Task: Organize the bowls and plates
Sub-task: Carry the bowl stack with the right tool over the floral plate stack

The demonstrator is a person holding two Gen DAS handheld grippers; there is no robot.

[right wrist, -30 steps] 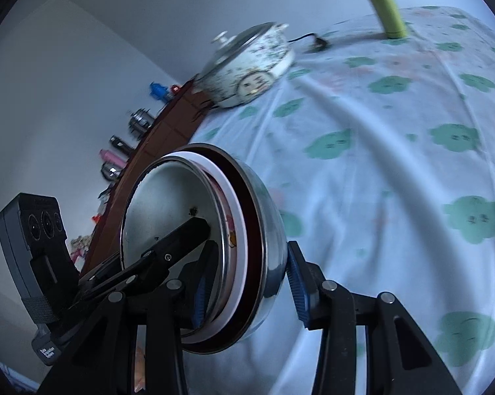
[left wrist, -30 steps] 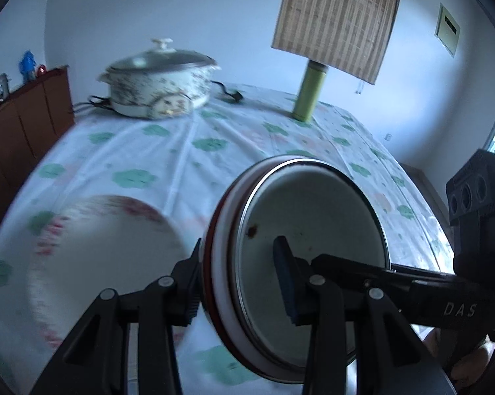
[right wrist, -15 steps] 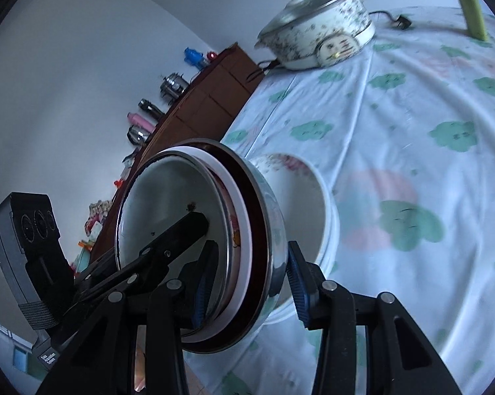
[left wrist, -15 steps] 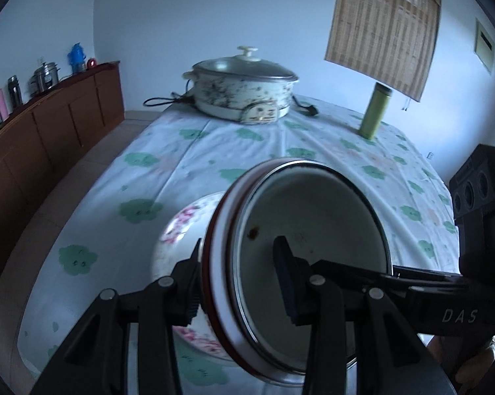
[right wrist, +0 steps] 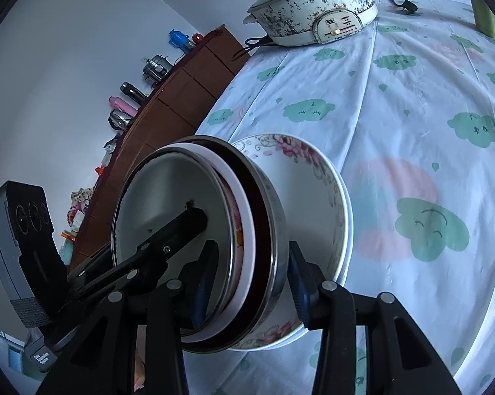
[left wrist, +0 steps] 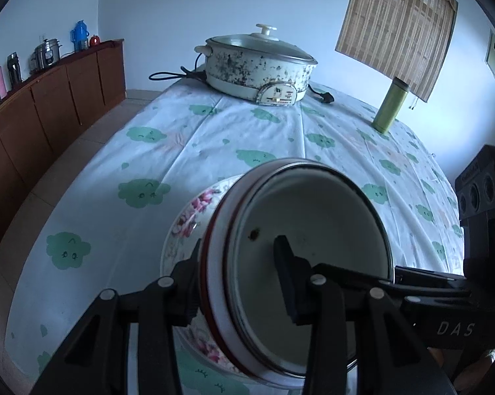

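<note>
Left wrist: left gripper (left wrist: 239, 281) w/ fingers (left wrist: 285, 276) closed on rim of bowl stack (left wrist: 300, 263), one finger inside, one outside. Stack tilted on edge, above floral bowl (left wrist: 188, 220) on the surface (left wrist: 214, 138). Pot (left wrist: 257, 65) and green bottle (left wrist: 390, 105) far back.

Right wrist: right gripper (right wrist: 250, 283) fingers (right wrist: 301, 291) clamped across stack's opposite rim. Stack sits partly inside floral bowl; contact can't tell. Sideboard (right wrist: 188, 95) at left.
</note>
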